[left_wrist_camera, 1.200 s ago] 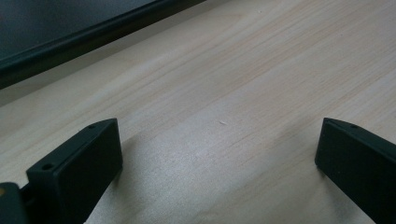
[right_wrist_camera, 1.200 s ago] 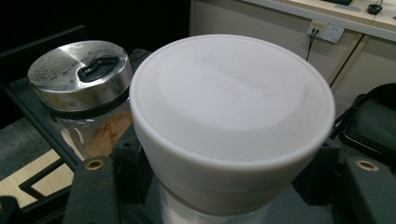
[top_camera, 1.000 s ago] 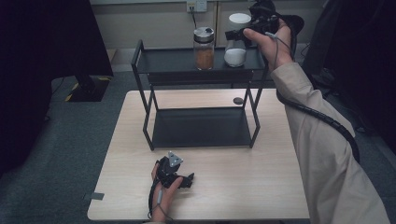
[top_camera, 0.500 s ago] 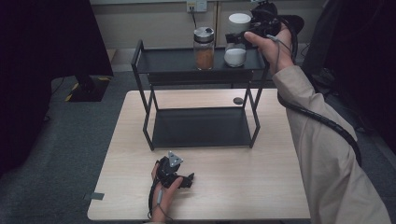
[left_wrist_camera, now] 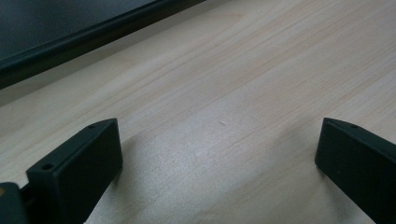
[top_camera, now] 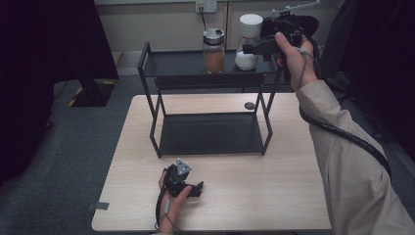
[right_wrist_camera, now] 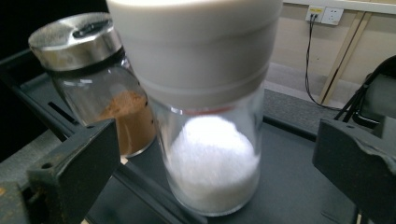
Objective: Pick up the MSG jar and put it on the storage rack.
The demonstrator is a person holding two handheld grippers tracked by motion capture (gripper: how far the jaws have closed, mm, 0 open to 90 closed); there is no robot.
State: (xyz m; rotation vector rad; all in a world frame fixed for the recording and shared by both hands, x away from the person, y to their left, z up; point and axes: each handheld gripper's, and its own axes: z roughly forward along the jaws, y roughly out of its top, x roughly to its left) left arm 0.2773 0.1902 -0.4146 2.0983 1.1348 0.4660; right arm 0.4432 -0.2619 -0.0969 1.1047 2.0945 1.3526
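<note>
Right claw at the top shelf of the black rack, level with the white-capped jar of white powder. Jaws spread wide, having just been opening, with the jar standing between them yet clear of both pads in the right gripper view; nothing gripped. White-capped jar upright on the top shelf, toward its right end in the high view, white powder filling roughly its lower half. Just beside it, to its left, a second jar with a metal lid and brown powder inside, also upright on the same shelf; whether the two jars touch cannot be told.

Left claw low on the desk, near its front edge, in front of the rack's lower shelf. Jaws parted wide in the left gripper view, bare wood grain of the desk between them, nothing held. Edge of the rack's lower shelf crossing the upper left corner of that view.

Small dark round disc lying on the desk behind the rack's right rear leg. Beige sleeve reaching from the lower right of the high view up toward the shelf.
</note>
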